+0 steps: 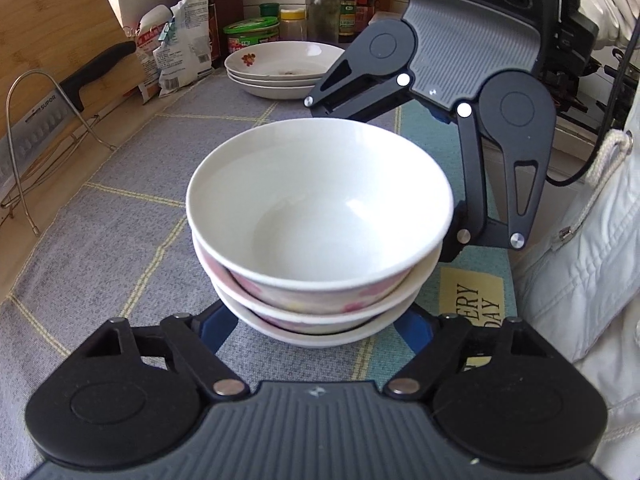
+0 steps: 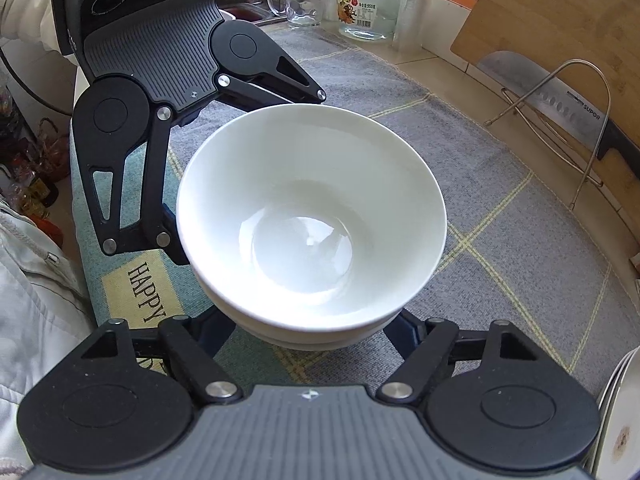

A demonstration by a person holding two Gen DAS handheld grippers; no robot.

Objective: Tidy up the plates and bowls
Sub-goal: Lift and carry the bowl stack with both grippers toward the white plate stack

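grey checked cloth (image 1: 120, 200) covers the counter, with a teal mat (image 2: 132, 280) lettered "happy" along its near edge. a stack of bowls (image 1: 316, 216) stands in the middle of the cloth, three deep by the left wrist view, white inside with pink flowers on the outer walls. the left gripper (image 1: 316, 322) reaches in low from 6 o'clock in its own view, its blue-tipped fingers (image 1: 216, 330) set either side of the bottom bowl's foot; they look to be touching it, though the bowl hides the contact, so i can't say for sure that they grip. the right gripper (image 2: 308, 332) faces it from the far side of the stack, fingers likewise straddling the base, and contact is hidden there too. a stack of plates (image 1: 280, 68) with a flower print sits at 12 o'clock in the left view, among jars and bottles. at 9 o'clock a cleaver (image 1: 52, 120) leans in a wire rack (image 1: 24, 168) against a wooden cutting board (image 1: 60, 32). a person's white jacket (image 1: 584, 264) fills the 3 o'clock edge.
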